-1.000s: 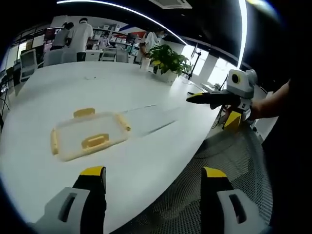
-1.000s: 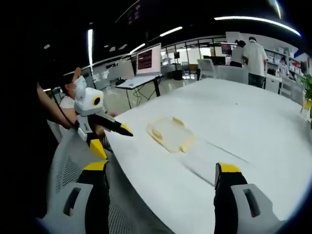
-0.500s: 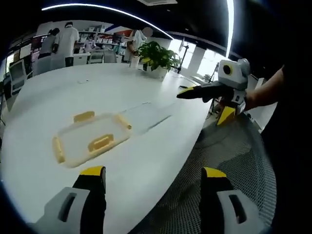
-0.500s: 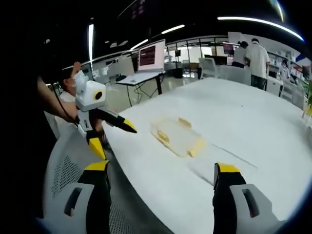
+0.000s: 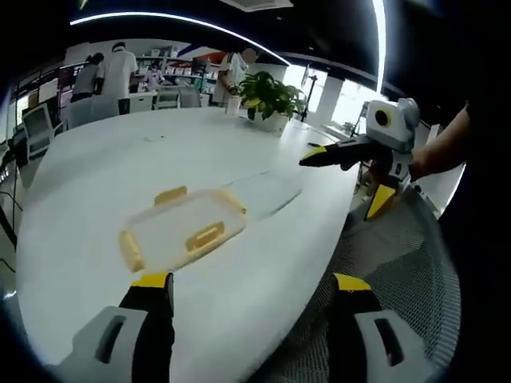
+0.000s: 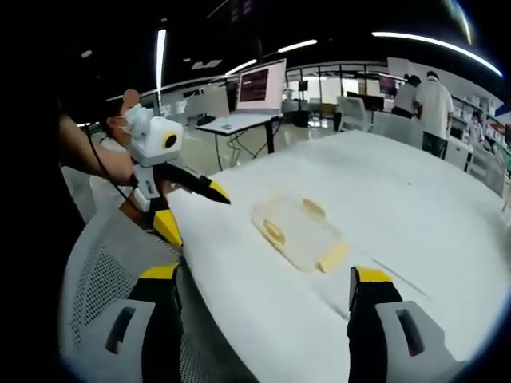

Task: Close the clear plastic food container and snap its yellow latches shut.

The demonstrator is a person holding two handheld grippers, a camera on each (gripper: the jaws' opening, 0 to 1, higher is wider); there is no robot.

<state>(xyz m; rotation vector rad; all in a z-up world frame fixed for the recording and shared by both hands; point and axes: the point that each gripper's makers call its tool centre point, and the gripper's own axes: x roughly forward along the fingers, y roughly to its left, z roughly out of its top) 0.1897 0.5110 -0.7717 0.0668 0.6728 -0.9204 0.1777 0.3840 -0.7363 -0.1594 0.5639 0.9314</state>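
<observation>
The clear plastic container point(image 5: 182, 230) lies flat on the white table point(image 5: 96, 167), with yellow latches point(image 5: 205, 236) along its sides. My left gripper point(image 5: 251, 281) is open and empty, held short of the container, over the table's near edge. In the left gripper view the right gripper point(image 5: 345, 175) comes in from the right, its jaws apart, above the table's edge. In the right gripper view the container point(image 6: 302, 233) sits ahead of my open right gripper point(image 6: 265, 274). There the left gripper point(image 6: 194, 209) hangs at the left, open. Whether the latches are snapped down I cannot tell.
A potted plant point(image 5: 271, 96) stands at the table's far end and people point(image 5: 120, 68) stand beyond it. A grey mesh chair point(image 5: 399, 271) is beside the table's edge, and a lit monitor point(image 6: 263, 84) sits on a desk behind.
Both cameras have shifted a little toward the container, which now looks slightly larger and nearer the middle. Both grippers stay open and the container has not moved.
</observation>
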